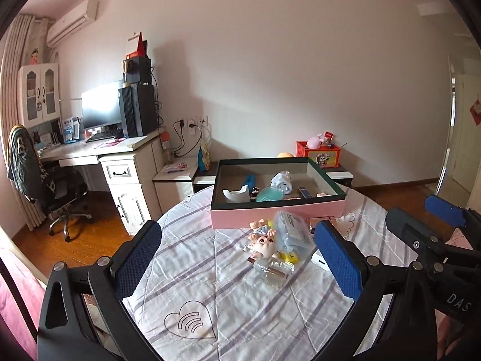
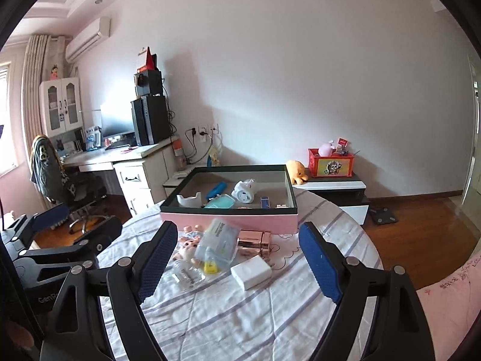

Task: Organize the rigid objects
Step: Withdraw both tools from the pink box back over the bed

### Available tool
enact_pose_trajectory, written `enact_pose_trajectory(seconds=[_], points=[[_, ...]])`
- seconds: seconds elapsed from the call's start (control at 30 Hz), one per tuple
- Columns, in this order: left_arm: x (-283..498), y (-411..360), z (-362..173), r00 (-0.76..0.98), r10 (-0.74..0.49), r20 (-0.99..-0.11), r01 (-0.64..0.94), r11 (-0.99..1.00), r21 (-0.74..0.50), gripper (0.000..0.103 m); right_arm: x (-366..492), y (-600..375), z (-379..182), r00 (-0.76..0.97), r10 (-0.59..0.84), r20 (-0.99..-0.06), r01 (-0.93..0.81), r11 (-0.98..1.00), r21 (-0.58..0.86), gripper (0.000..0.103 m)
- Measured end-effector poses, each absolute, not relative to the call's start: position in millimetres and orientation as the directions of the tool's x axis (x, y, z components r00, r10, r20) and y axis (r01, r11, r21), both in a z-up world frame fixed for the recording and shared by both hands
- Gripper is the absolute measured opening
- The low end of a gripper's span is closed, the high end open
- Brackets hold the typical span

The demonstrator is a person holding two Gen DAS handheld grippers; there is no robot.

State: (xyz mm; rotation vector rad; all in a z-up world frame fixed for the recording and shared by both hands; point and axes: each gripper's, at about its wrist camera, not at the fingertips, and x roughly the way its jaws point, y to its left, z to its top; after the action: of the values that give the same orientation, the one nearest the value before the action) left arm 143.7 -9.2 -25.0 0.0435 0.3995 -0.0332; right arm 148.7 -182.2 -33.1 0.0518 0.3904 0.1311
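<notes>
Both grippers held back over the striped tablecloth (image 2: 240, 316), left gripper (image 1: 237, 258) and right gripper (image 2: 240, 258) each with jaws spread wide and empty. Loose items still clustered just in front of the pink box (image 2: 228, 221): white adapter (image 2: 251, 271), rose-gold case (image 2: 255, 242), clear packet (image 2: 218, 245), doll (image 2: 188, 248), glass bottle (image 2: 185, 275). Best approached, by judgement, adapter first with the right gripper: isolated, flat-sided, squared to the pads, lifted clear of the box wall before release.
</notes>
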Motion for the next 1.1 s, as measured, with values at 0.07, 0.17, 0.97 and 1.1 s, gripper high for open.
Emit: enact_pose_trajectory(seconds=[0.07, 0.17, 0.97, 1.1], points=[[136.0, -9.0, -21.0, 0.925, -0.032, -0.379, 0.047, 0.998, 0.032, 0.103, 140.1, -182.7, -31.0, 0.921, 0.125, -0.368, -0.108, 0.992, 0.065, 0.084], [127.7, -10.2, -18.0, 0.929, -0.033, -0.369, 0.050, 0.998, 0.035, 0.103, 128.9, -182.3, -26.2, 0.929, 0.114, -0.352, -0.100, 0.993, 0.057, 0.084], [148.8, -20.0, -52.7, 0.890, -0.060, -0.452, 0.078, 0.997, 0.022, 0.103, 119.9, -190.6, -44.9, 0.927, 0.076, -0.366, -0.067, 0.997, 0.038, 0.085], [173.3, -20.2, -84.4, 0.833, -0.073, -0.548, 0.090, 0.996, 0.005, 0.103, 139.6, -195.9, -69.3, 0.898, 0.073, -0.434, -0.057, 0.997, 0.049, 0.085]])
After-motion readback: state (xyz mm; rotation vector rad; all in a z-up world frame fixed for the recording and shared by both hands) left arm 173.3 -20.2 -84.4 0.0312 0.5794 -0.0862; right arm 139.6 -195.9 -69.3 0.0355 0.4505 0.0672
